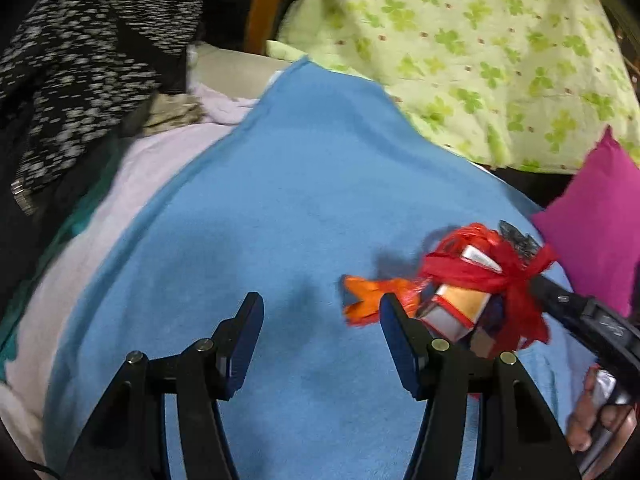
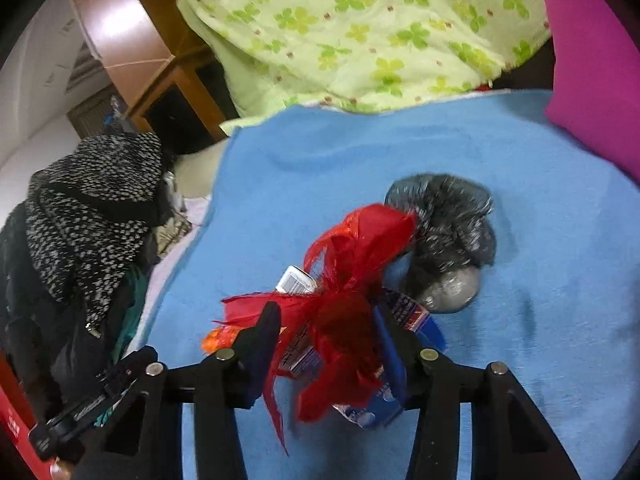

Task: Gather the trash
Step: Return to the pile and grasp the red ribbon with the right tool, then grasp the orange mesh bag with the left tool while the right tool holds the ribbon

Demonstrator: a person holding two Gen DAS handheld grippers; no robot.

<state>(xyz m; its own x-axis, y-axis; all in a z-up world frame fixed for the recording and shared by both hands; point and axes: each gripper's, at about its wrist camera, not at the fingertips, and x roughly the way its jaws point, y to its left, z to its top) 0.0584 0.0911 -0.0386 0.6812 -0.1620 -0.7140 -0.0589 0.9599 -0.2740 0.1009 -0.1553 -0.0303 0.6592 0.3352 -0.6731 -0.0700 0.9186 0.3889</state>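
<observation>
My right gripper clamped on a red mesh bag of wrappers over the blue blanket, my left gripper half-open and empty beside it

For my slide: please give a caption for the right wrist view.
Right gripper closing around red mesh bag of cartons on blue blanket.

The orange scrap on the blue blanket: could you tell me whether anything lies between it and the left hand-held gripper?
Nothing visible: the orange scrap lies just beyond the left hand-held gripper's right finger, on bare blue blanket.
</observation>
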